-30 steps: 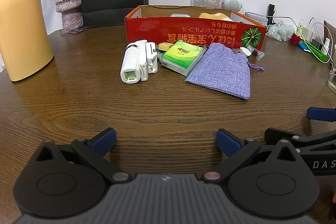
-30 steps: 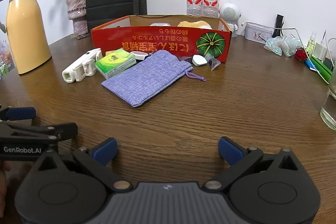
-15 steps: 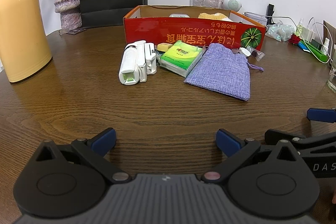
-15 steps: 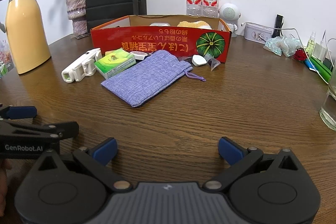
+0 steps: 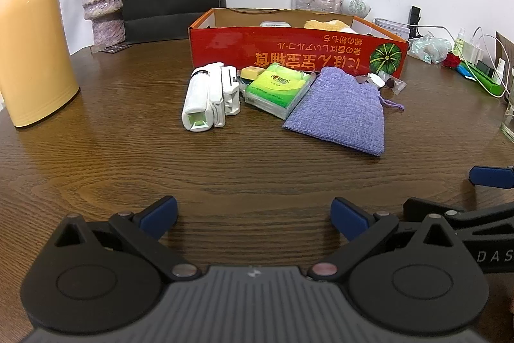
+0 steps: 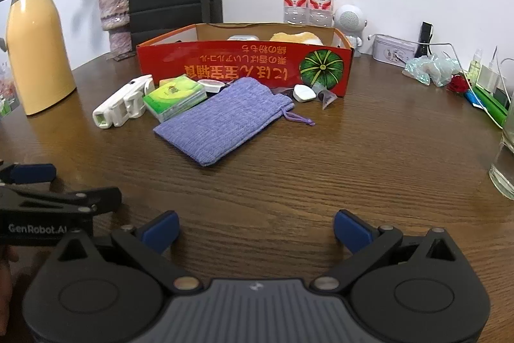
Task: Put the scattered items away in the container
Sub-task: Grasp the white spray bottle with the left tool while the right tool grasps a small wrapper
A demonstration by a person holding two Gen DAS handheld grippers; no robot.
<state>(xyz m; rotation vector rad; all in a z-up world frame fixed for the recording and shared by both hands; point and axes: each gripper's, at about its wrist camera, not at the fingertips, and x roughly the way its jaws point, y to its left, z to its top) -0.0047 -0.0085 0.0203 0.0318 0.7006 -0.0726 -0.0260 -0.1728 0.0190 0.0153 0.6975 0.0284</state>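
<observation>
Red cardboard marks the goal: an open box (image 5: pixel 297 49) sits at the far side of a dark wooden table (image 5: pixel 257 176), with a white case and something yellow and soft already showing above its rim. Strung along its near wall, outside it, lie the things yet to be put away: a white plastic gadget (image 5: pixel 210 95), a green tissue pack (image 5: pixel 276 87) touching it, a small yellow block (image 5: pixel 252 72) behind the pack, and a flat purple drawstring pouch (image 5: pixel 340 110) overlapping the pack's right edge. Small white and clear bits (image 6: pixel 305 93) rest by the box's right corner, just beside the pouch's cord.

Nearer the table's front edge, the left gripper (image 5: pixel 253 214) and the right gripper (image 6: pixel 255 229) hover side by side, both with jaws spread wide and nothing between them, each well apart from the clutter. That empty, spread stance reads as a start position, with no item yet chosen.

The pouch looks limp and thin, so it will likely sag when pinched. The gadget is rigid and blocky, the tissue pack soft and slick in its wrapper. A yellow flask (image 5: pixel 32 28) and a glass (image 6: pixel 504 163) stand off to the sides, apparently not part of the job.
</observation>
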